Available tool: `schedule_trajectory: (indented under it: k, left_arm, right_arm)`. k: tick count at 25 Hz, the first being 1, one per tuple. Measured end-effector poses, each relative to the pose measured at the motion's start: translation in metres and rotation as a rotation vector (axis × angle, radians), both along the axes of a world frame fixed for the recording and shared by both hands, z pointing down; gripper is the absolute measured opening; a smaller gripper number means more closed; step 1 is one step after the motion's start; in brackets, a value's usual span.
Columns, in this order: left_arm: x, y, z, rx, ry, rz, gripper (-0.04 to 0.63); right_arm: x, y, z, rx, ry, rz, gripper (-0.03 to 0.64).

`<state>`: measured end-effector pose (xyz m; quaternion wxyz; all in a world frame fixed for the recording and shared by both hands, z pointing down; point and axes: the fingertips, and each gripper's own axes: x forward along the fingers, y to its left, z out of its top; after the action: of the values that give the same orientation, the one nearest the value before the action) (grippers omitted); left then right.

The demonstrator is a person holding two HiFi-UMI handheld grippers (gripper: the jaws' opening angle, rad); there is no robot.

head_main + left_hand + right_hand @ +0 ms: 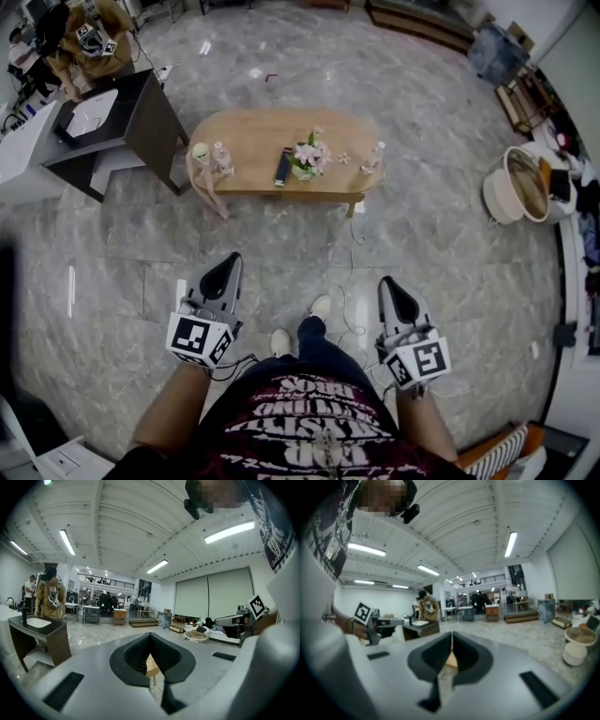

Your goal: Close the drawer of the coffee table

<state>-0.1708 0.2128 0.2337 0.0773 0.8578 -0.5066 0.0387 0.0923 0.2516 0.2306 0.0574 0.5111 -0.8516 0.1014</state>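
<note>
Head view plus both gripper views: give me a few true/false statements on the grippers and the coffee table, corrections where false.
1. The left gripper and the right gripper both have their jaws together with nothing between them. True.
2. A vase of flowers stands on the coffee table. True.
3. The left gripper touches the coffee table. False: both grippers are held apart from it, with bare floor between.
4. The dark remote lies on the floor. False: it lies on the tabletop beside the flowers.
5. The sink cabinet stands right of the table in the head view. False: it stands to the table's left.
</note>
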Motion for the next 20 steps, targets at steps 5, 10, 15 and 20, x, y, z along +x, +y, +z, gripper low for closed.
schedule_trajectory:
  k: [5,10,15,20]
  left_arm:
    - [0.014,-0.028,0.01,-0.029,0.004,-0.01,0.023]
    - [0.028,-0.057,0.019,-0.044,-0.009,-0.021,0.023]
    - [0.045,-0.089,0.015,-0.038,-0.017,-0.038,0.023]
    - [0.061,-0.119,0.004,0.001,-0.029,-0.071,0.023]
  right_arm:
    - [0.014,-0.03,0.011,-0.025,-0.01,-0.002,0.035]
    - [0.029,-0.064,0.019,-0.038,-0.018,-0.016,0.035]
    - [0.051,-0.1,0.017,-0.021,-0.029,-0.023,0.035]
    - [0.069,-0.132,0.012,0.007,-0.035,-0.057,0.034]
